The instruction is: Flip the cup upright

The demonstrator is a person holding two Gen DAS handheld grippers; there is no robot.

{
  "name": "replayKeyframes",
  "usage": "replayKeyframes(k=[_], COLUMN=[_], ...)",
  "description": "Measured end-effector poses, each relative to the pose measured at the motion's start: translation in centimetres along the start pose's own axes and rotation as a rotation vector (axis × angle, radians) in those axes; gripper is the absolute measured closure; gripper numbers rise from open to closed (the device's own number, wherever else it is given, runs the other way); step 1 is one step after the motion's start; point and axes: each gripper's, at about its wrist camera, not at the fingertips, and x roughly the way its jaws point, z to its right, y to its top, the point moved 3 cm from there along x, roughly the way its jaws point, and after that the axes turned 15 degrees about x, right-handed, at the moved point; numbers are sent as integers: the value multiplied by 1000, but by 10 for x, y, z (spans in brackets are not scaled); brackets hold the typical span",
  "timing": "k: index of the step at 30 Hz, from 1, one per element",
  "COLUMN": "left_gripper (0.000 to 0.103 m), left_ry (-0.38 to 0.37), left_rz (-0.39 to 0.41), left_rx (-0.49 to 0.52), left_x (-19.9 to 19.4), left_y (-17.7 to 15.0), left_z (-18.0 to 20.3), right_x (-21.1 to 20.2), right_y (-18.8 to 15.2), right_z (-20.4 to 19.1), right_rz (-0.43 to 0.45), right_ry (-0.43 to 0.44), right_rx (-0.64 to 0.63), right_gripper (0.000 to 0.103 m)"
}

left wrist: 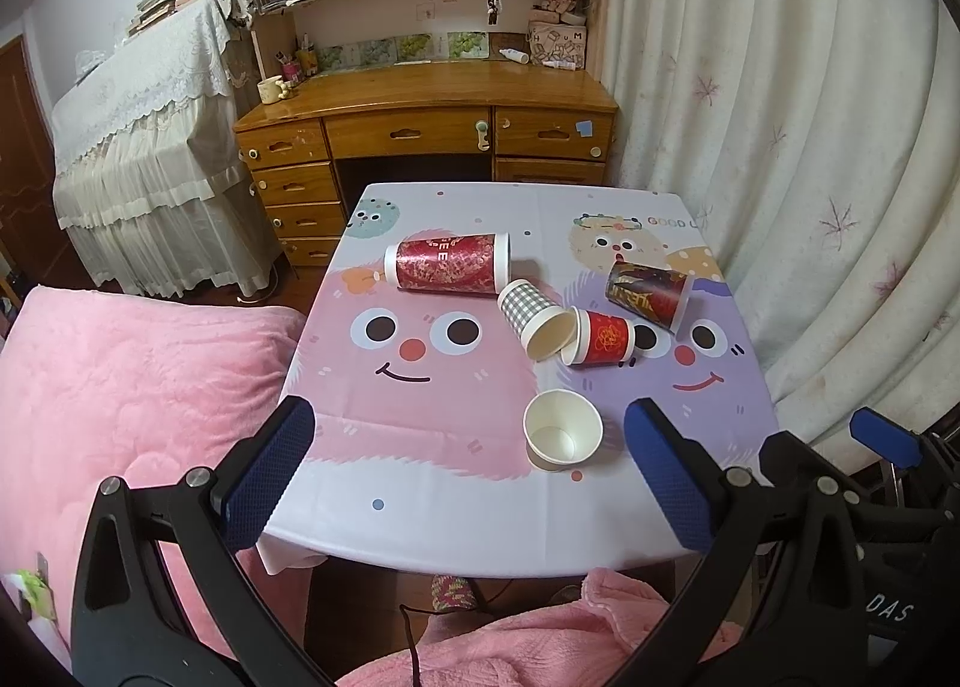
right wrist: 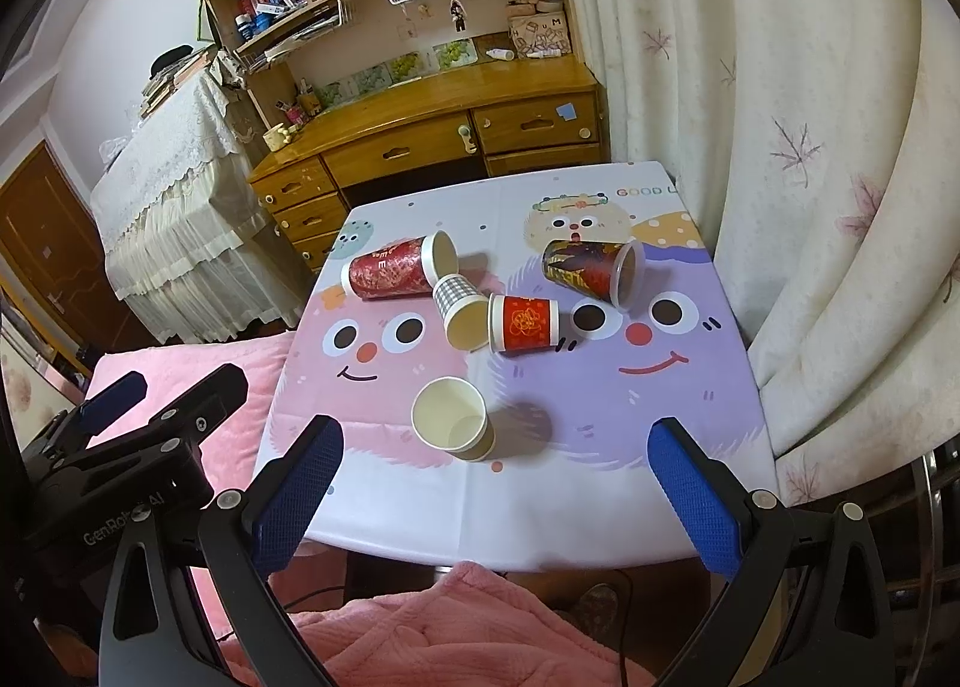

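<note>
A plain paper cup [left wrist: 562,436] [right wrist: 453,419] stands upright near the table's front. Behind it several cups lie on their sides: a tall red cup [left wrist: 447,263] [right wrist: 399,266], a small checked cup [left wrist: 536,318] [right wrist: 459,308], a small red cup [left wrist: 602,337] [right wrist: 524,323] and a dark red-and-gold cup [left wrist: 648,294] [right wrist: 591,269]. My left gripper [left wrist: 468,474] is open and empty above the table's front edge. My right gripper [right wrist: 498,489] is open and empty there too, to the right of the left one.
The small table [left wrist: 480,531] has a cartoon-print cloth. A pink blanket [left wrist: 120,387] lies to its left and pink fabric [left wrist: 540,645] at the front. A wooden desk [left wrist: 426,129] stands behind, and a curtain [left wrist: 810,147] hangs on the right.
</note>
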Motion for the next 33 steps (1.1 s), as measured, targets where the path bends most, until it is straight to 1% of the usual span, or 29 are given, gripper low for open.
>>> replayKeyframes(k=[16,22,28,33], left_gripper=[1,1,1,1], left_ry=[0,-2,-4,-4], left_rz=[-1,-1,-3,-5], left_rx=[3,3,4,1], left_x=[0,0,1,1], left_y=[1,1,-2,-1], left_z=[1,1,4,4], right_x=[0,3,4,9], right_y=[0,-6,-5,-13], right_z=[0,1,2,2], right_rz=[-2,-11,-17,-25], right_ry=[2,6,8,10], right_rx=[3,10,14,18], right_gripper=[0,0,0,0])
